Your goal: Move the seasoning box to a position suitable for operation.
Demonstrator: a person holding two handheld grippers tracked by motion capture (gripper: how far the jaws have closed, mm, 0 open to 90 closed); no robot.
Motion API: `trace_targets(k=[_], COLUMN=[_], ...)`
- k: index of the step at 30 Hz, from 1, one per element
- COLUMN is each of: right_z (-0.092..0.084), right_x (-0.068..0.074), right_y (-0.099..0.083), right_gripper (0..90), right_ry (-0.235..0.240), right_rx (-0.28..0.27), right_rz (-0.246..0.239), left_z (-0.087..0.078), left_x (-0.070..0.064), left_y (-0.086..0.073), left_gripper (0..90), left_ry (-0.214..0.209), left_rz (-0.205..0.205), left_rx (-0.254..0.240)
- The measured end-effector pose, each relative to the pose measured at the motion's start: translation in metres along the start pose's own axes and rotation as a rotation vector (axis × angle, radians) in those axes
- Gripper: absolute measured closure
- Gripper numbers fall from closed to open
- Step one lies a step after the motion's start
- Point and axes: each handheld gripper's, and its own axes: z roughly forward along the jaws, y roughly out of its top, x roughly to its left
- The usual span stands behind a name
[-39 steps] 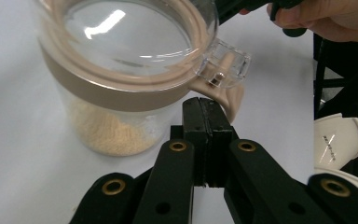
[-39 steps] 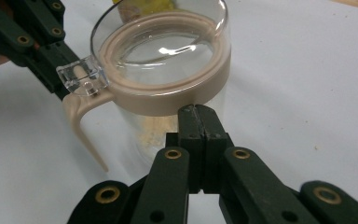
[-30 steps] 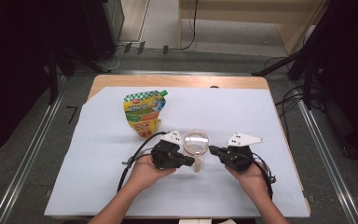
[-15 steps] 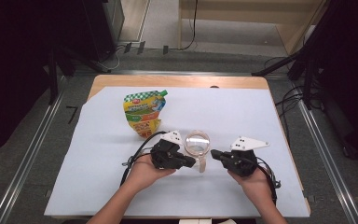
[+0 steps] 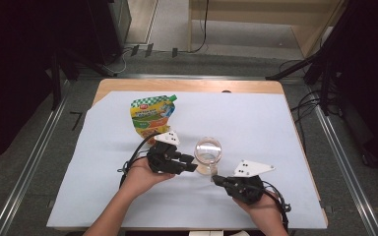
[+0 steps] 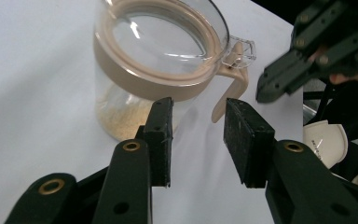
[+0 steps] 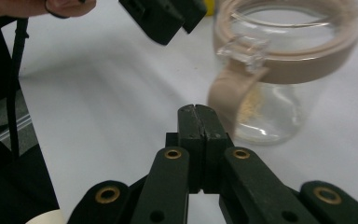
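White cloth (image 5: 256,123) bears a jar (image 5: 208,155); left gripper (image 6: 196,140) fingers just parted, empty; right gripper (image 7: 198,109) fingers pressed together.

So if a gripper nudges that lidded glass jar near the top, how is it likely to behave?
The glass jar is rigid and probably slippery for pads, given its smooth clear wall. It looks nearly empty, with a thin layer of beige powder at the bottom, so it is likely light and may slide on the white sheet. A high push could tip it.

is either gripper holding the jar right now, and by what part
Nothing is held. The left gripper has just been opening, empty, beside the jar; the right gripper is shut on nothing.
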Motion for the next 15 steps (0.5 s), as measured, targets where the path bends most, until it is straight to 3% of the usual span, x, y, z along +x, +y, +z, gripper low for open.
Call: trace_targets(k=[5,15], right_z=[0.013,0.023], right_x=[0.005,0.002], right_y=[-0.002,-0.003], right_gripper=[90.0,90.0], right_ry=[0.003,-0.025], right_rx=[0.021,0.029], right_rz=[-0.011,-0.003], left_z=[-0.005,-0.007], left_x=[0.007,0.011], left_y=[-0.003,-0.004], left_gripper=[53.6,45.3], left_ry=[0.028,0.036], left_rz=[-0.015,-0.022], left_rx=[-0.006,-0.027])
